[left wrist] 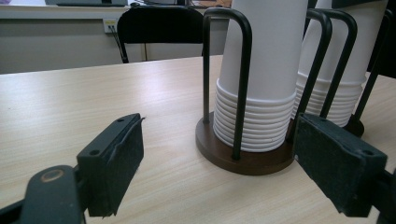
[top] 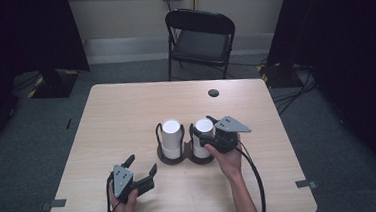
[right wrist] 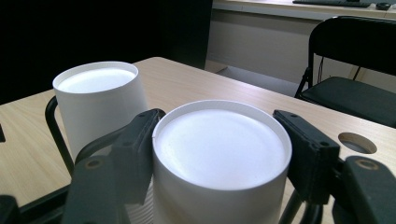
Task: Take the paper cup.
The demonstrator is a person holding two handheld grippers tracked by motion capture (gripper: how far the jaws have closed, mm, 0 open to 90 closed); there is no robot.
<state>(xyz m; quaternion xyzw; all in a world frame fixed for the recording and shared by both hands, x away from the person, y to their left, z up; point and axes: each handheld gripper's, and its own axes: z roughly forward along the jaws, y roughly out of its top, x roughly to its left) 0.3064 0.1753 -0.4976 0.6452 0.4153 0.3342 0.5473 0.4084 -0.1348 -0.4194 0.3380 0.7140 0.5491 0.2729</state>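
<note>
High view shows the right gripper [top: 204,134] closed around the top cup [top: 204,127] of the right stack in the holder [top: 165,160], probably to lift it, while the left gripper [top: 141,169] waits wide open nearby.

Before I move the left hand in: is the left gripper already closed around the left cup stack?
No: in the left gripper view the left gripper stands wide open short of the left cup stack, both pads apart from it.
</note>
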